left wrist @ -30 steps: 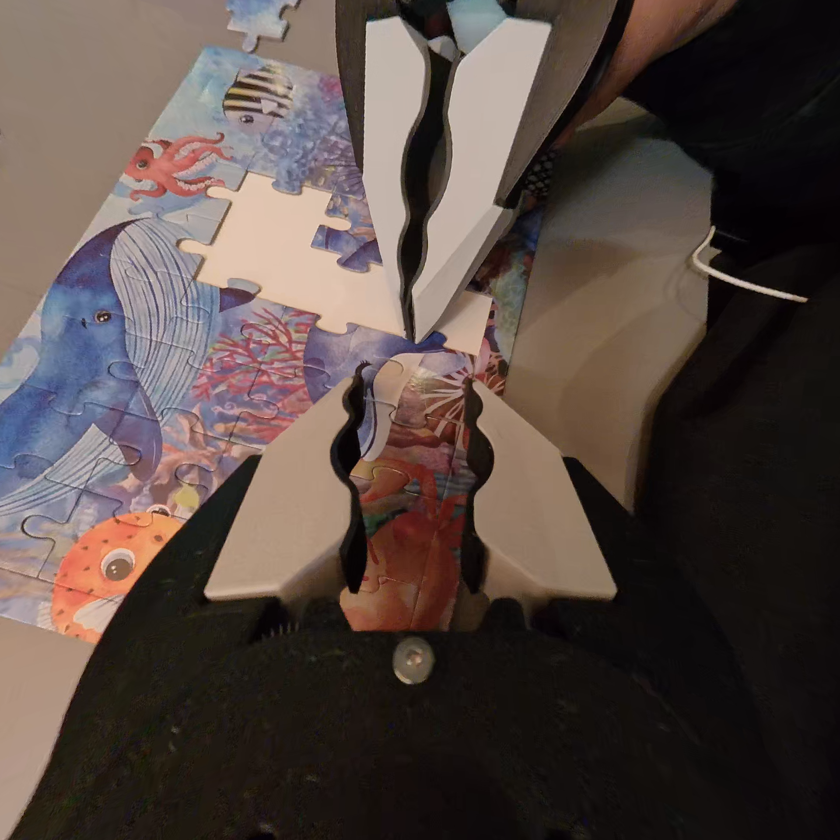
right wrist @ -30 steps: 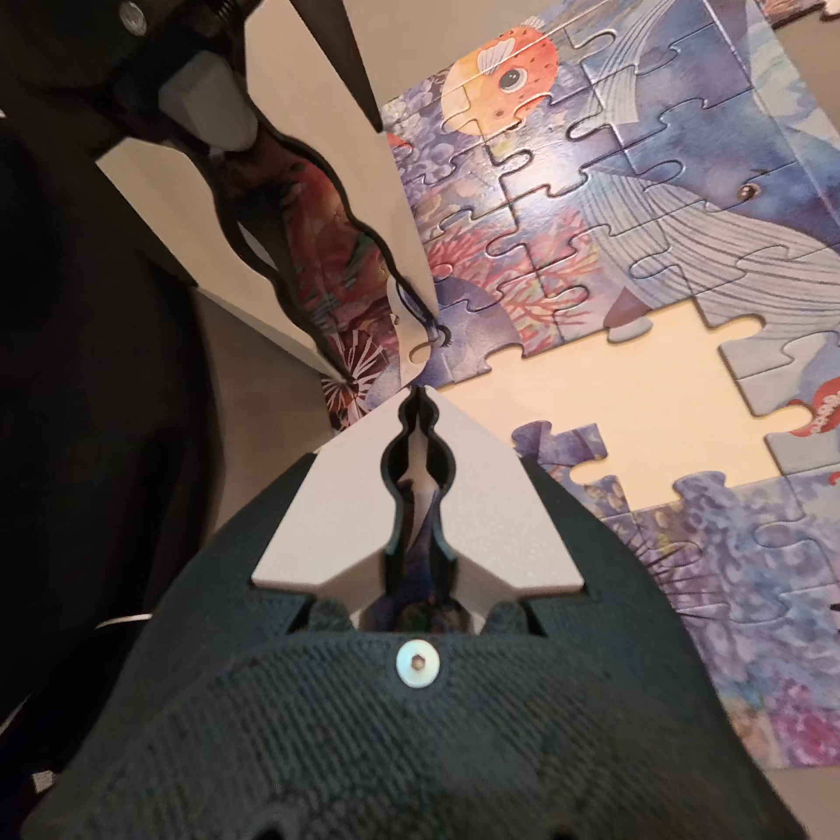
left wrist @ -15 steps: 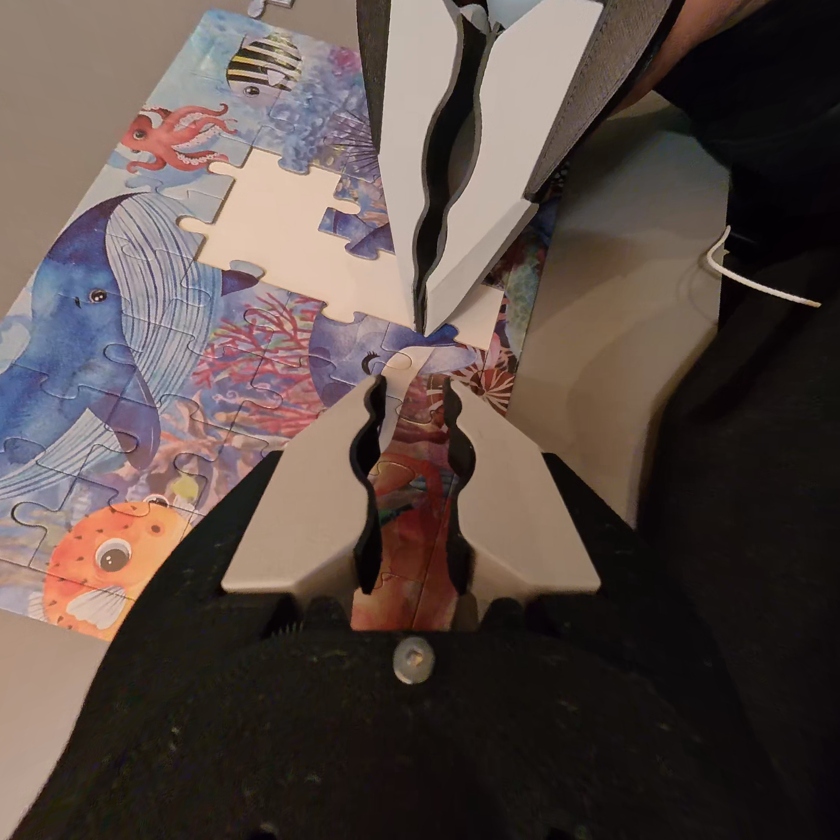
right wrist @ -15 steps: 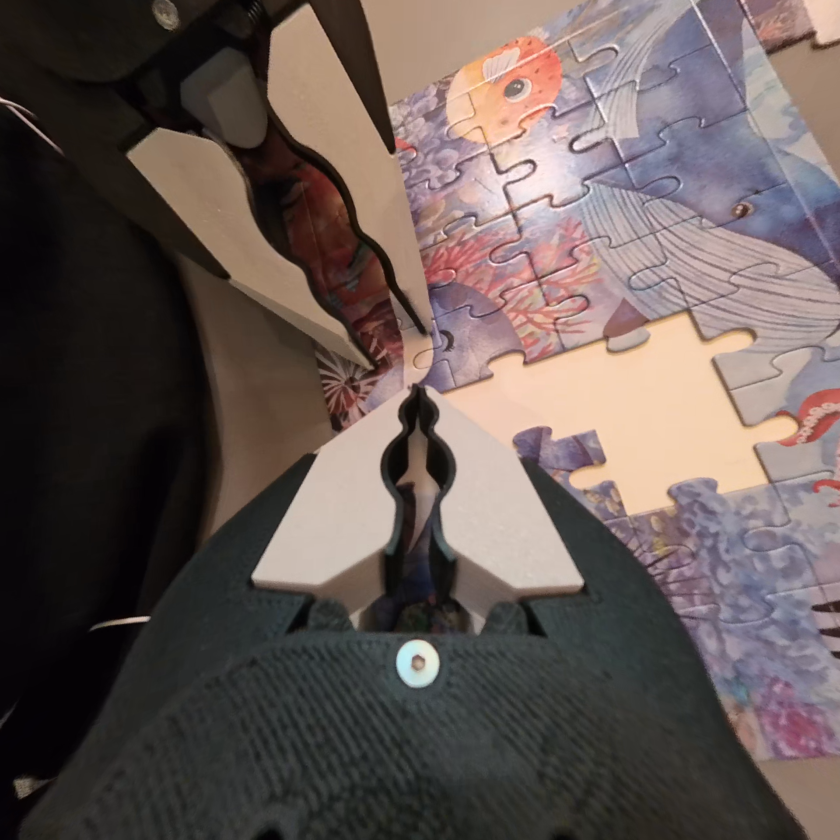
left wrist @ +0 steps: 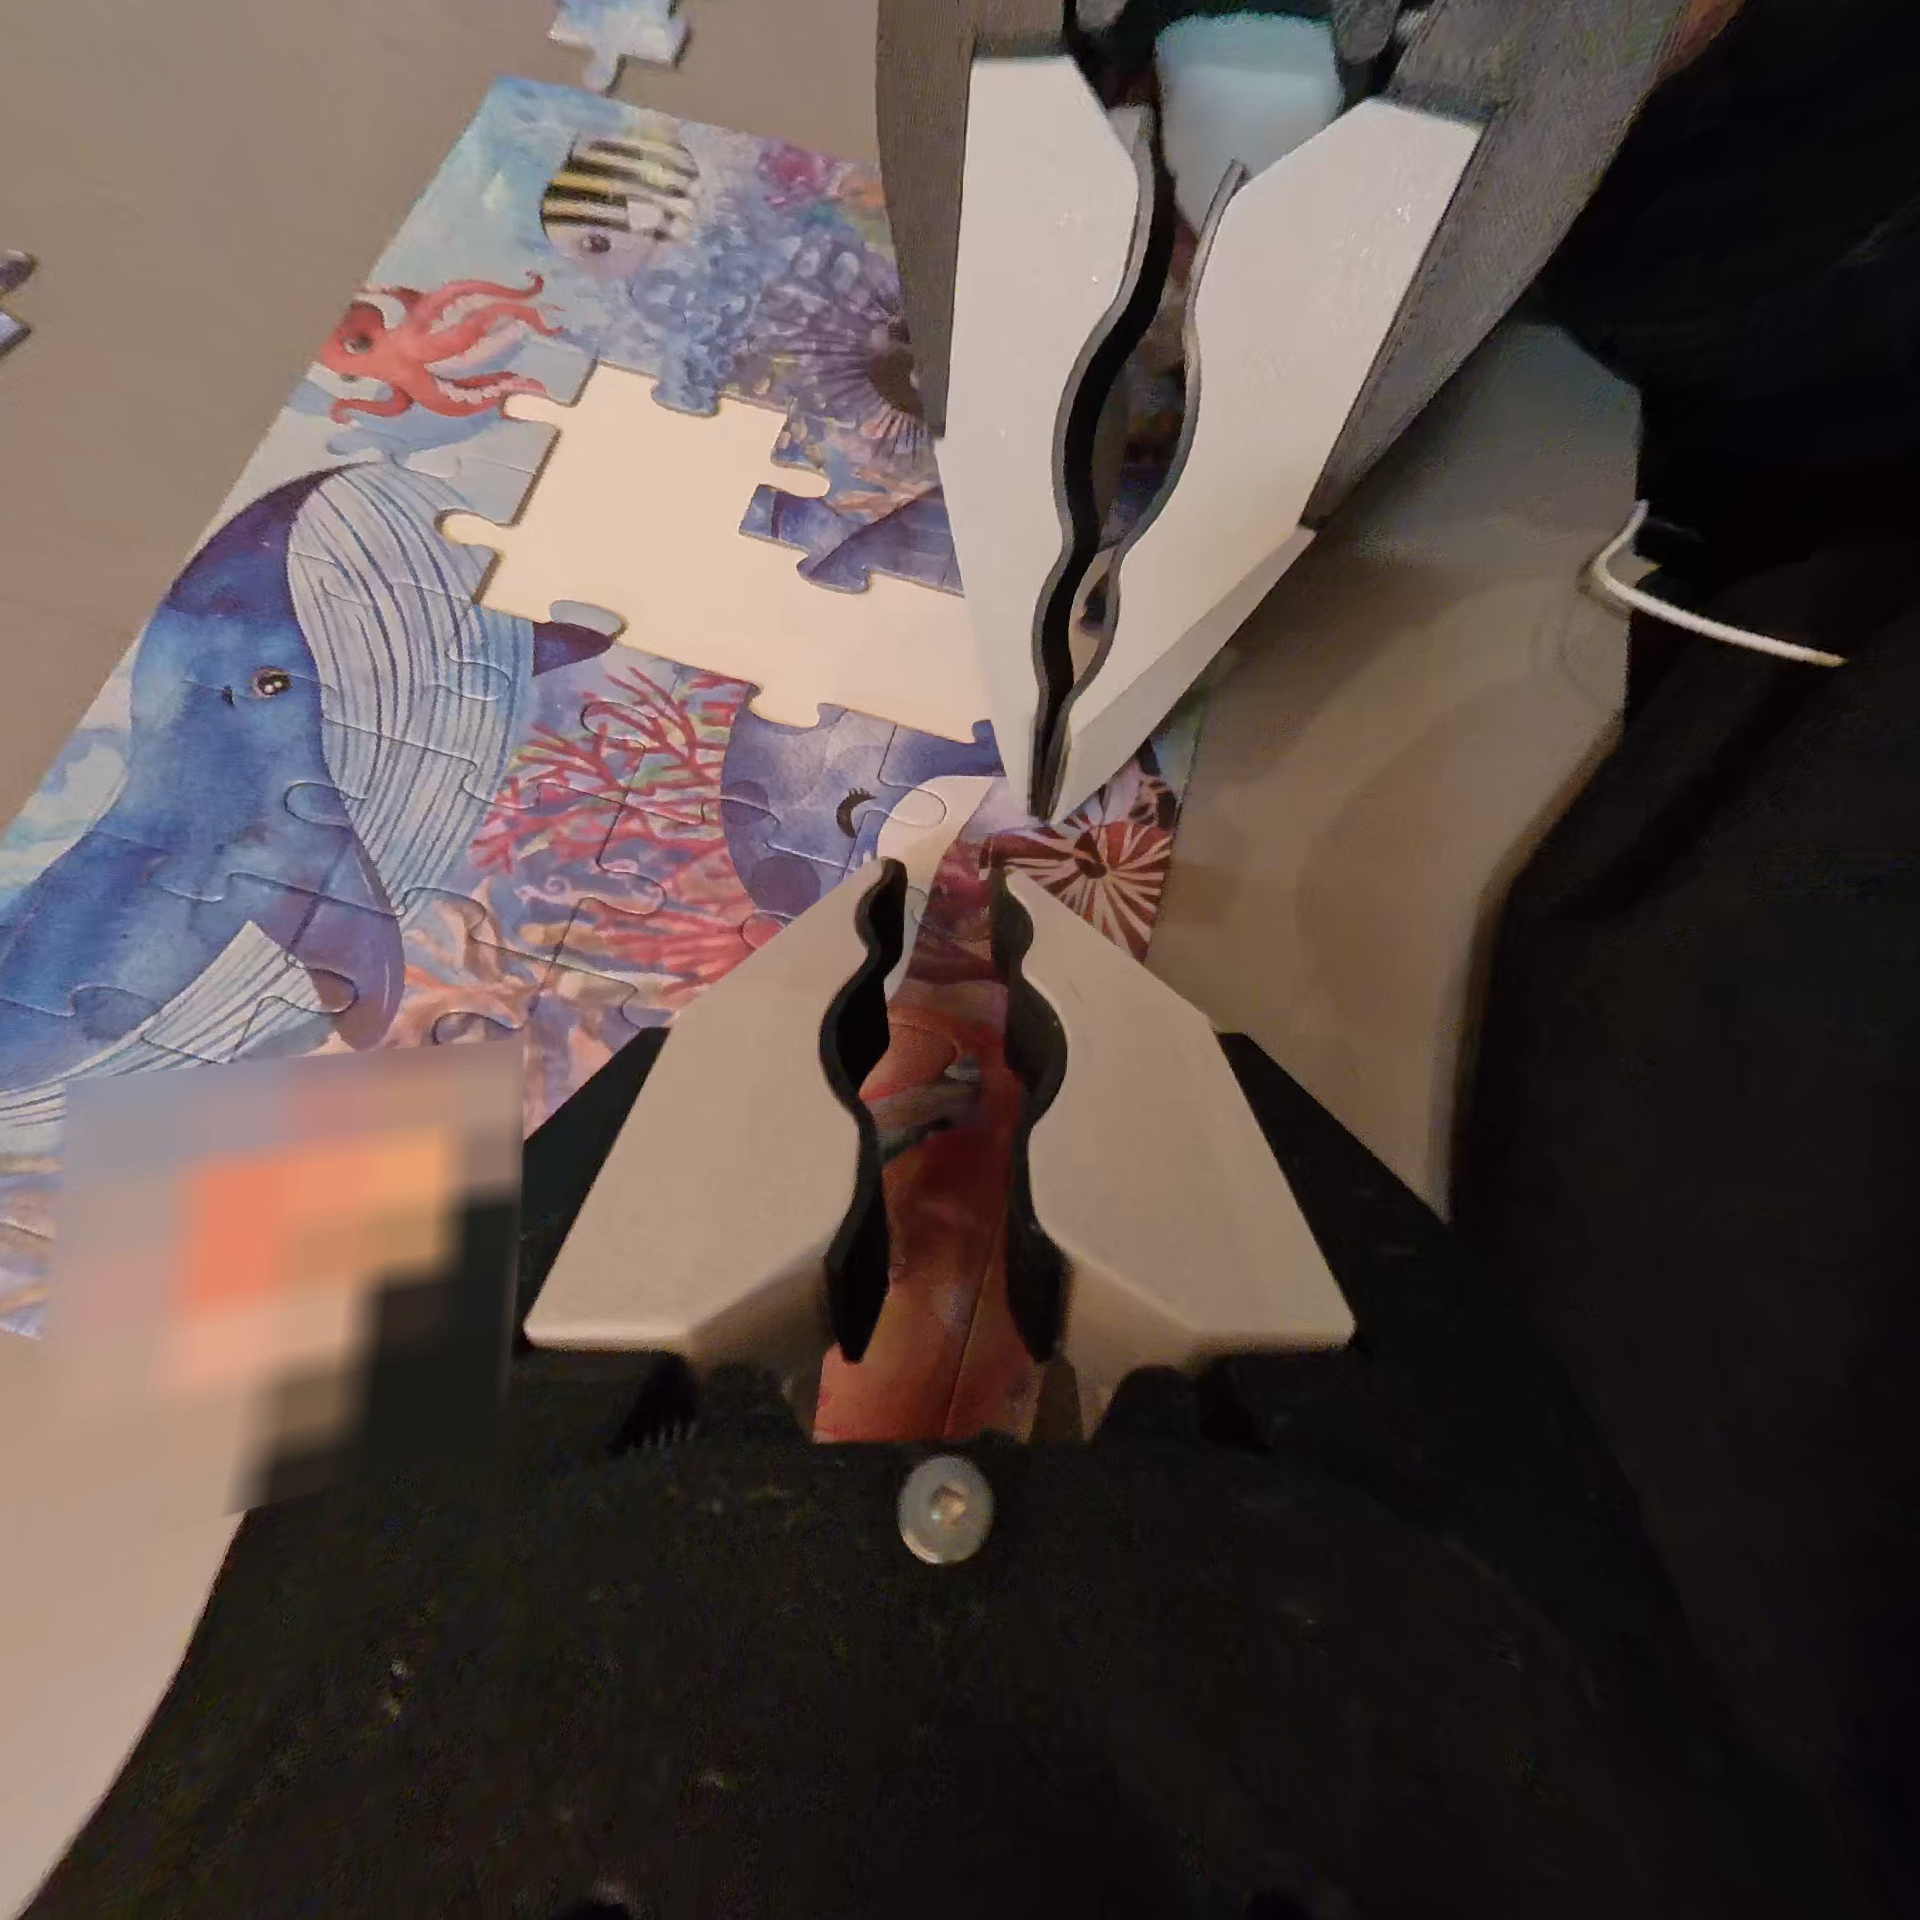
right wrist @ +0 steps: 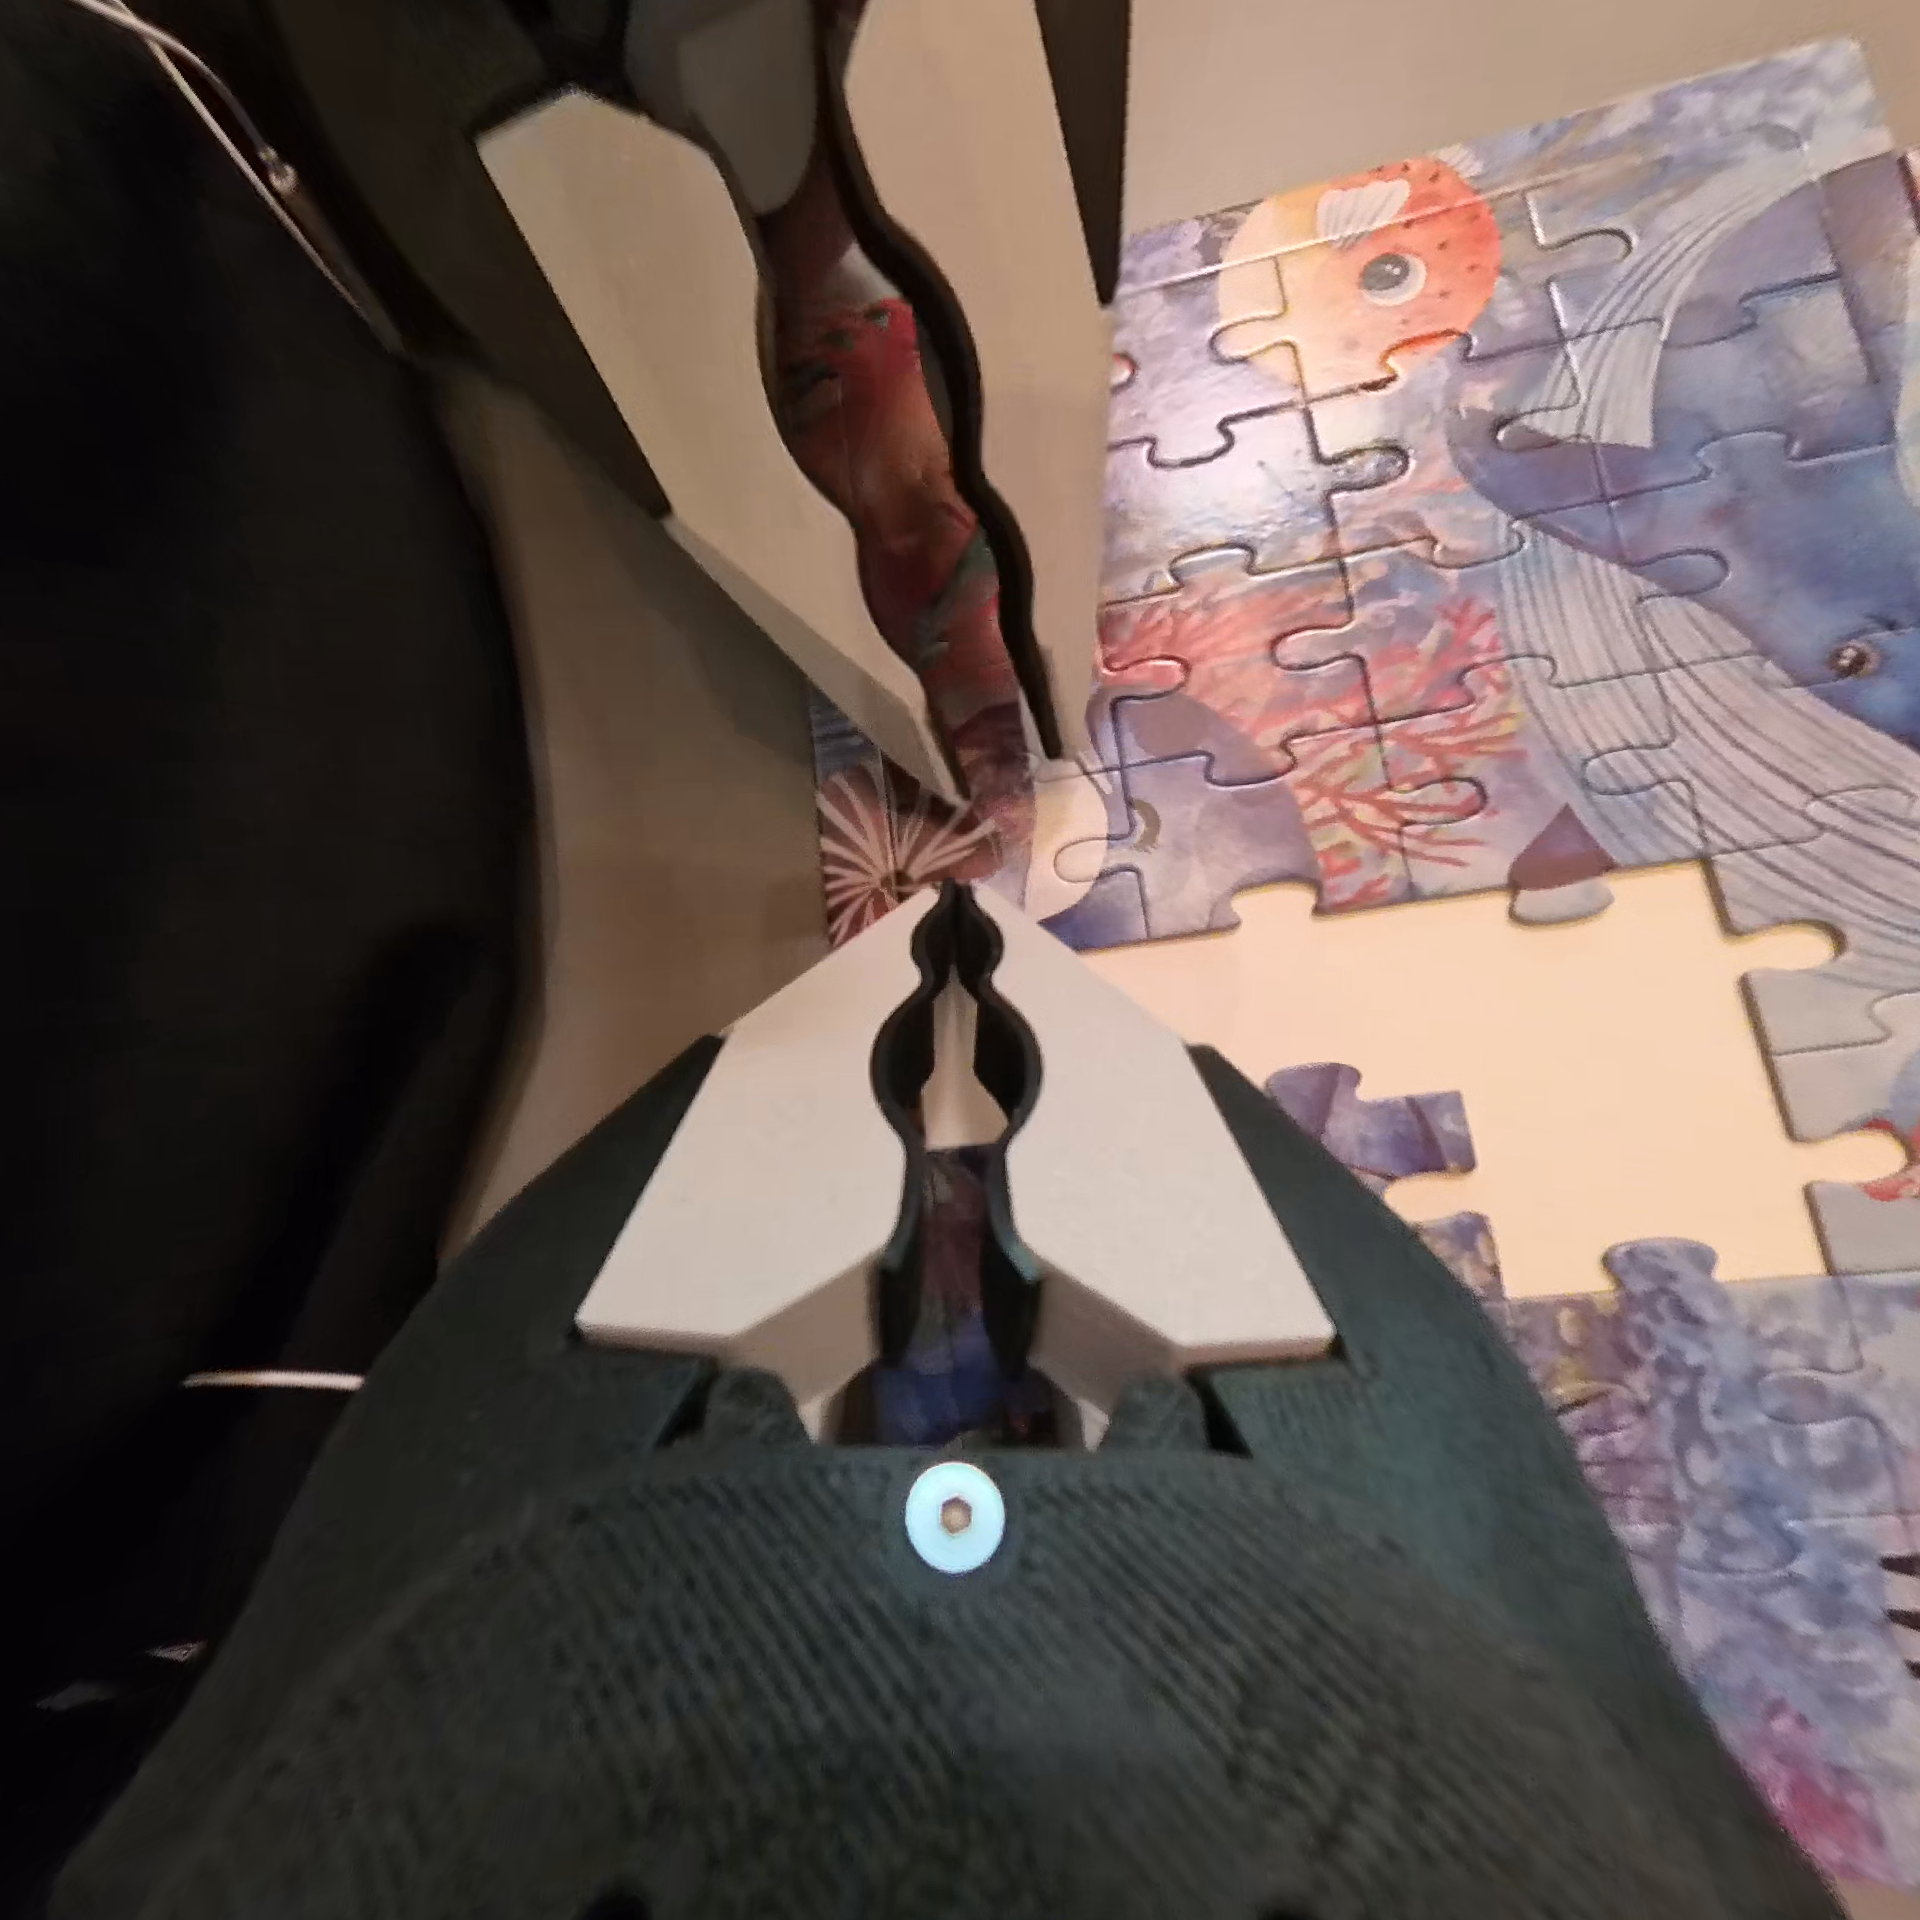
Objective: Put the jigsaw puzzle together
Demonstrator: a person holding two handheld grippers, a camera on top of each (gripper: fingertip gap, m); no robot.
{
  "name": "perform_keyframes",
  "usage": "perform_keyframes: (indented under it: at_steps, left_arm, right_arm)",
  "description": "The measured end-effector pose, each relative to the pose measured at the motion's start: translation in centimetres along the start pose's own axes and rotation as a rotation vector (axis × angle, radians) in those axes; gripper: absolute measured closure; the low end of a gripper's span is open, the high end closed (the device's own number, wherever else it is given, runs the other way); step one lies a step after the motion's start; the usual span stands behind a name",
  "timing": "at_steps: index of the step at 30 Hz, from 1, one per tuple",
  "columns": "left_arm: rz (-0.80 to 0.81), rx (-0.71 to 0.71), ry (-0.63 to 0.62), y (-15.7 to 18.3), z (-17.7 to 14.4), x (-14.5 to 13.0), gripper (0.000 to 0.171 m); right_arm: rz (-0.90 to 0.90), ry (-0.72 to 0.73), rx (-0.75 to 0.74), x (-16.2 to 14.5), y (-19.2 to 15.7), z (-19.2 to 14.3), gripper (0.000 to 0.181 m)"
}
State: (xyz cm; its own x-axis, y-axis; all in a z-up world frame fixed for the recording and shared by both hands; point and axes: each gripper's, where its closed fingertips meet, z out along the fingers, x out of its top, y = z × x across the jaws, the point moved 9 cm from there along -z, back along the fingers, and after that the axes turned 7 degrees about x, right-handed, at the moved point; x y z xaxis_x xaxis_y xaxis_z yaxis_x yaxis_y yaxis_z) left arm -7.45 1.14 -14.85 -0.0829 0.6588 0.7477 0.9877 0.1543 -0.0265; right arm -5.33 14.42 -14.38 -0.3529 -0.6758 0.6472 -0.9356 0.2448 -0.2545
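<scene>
Blue sea-scene jigsaw puzzle (left wrist: 312, 748) lies flat on worktop (left wrist: 156, 208), mostly built, bare gap mid-puzzle. Right hand-held gripper (right wrist: 951, 891), tips pinched together and empty, presses the puzzle's near edge, likely seating pieces. Left hand-held gripper (left wrist: 940, 878), fingers apart, hovers just beside it.

A plain beige tabletop (left wrist: 187, 187) fills the background under warm, dim light; dark black fabric (left wrist: 1745, 1039) borders its near edge.
</scene>
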Motion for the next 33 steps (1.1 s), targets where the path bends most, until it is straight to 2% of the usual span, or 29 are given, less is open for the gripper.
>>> perform_keyframes:
  at_steps: [2,3,4,8,10,12,15,16,18,19,21,24,26,29,31,33]
  left_arm:
    - [-0.018,-0.051,0.023,-0.1,-0.5,0.0,0.158]
    - [-0.014,-0.051,-0.009,-0.2,-0.3,-0.3,0.158]
    - [0.012,-0.026,-0.055,-0.2,0.0,-0.6,0.155]
    - [0.077,0.025,-0.047,0.2,0.1,-0.4,0.159]
    - [0.066,0.016,-0.041,0.1,0.1,-0.5,0.159]
    - [0.045,0.004,-0.040,-0.1,0.1,-0.5,0.160]
    - [0.047,0.042,-0.044,-0.3,0.0,-0.6,0.170]
    - [0.047,0.069,-0.047,-0.5,-0.1,-0.7,0.171]
    - [0.037,0.092,-0.054,-0.8,-0.3,-0.8,0.171]
    - [0.023,0.091,-0.054,-1.0,-0.4,-0.9,0.171]
    - [-0.011,0.073,-0.050,-1.2,-0.4,-1.0,0.171]
    - [-0.018,0.063,-0.050,-1.2,-0.5,-1.0,0.171]
    - [-0.012,0.066,-0.053,-1.2,-0.5,-1.0,0.171]
    - [-0.008,0.050,-0.049,-1.0,-0.5,-1.0,0.171]
    - [-0.011,0.034,-0.048,-1.0,-0.5,-1.0,0.171]
    - [-0.009,0.007,-0.044,-0.7,-0.5,-1.0,0.171]
  right_arm:
    - [0.019,0.003,0.018,-0.1,0.2,0.1,0.181]
    - [0.027,0.008,0.028,-0.1,0.2,0.1,0.181]
    - [0.027,0.012,0.037,-0.1,0.2,0.0,0.181]
    - [-0.062,0.110,0.093,0.8,-0.8,-0.2,0.181]
    - [-0.066,0.027,0.046,0.3,-0.5,0.5,0.181]
    - [-0.086,0.050,0.040,0.5,-0.5,0.7,0.181]
    - [-0.099,0.041,-0.178,0.5,0.9,0.5,0.181]
    - [-0.109,0.056,-0.154,0.5,0.7,0.7,0.181]
    - [-0.107,0.073,0.027,0.3,-0.6,1.2,0.181]
    - [-0.093,0.082,0.003,0.5,-0.2,1.3,0.181]
    - [-0.076,0.096,-0.152,0.7,1.0,0.9,0.181]
    - [-0.089,0.100,-0.012,0.5,0.1,1.2,0.181]
    - [-0.059,0.111,-0.134,0.5,1.2,0.7,0.181]
    - [-0.069,0.107,-0.023,0.3,0.7,0.7,0.181]
    - [-0.049,0.114,-0.167,0.3,1.7,0.2,0.181]
    - [-0.056,0.112,-0.052,0.2,1.0,0.4,0.181]
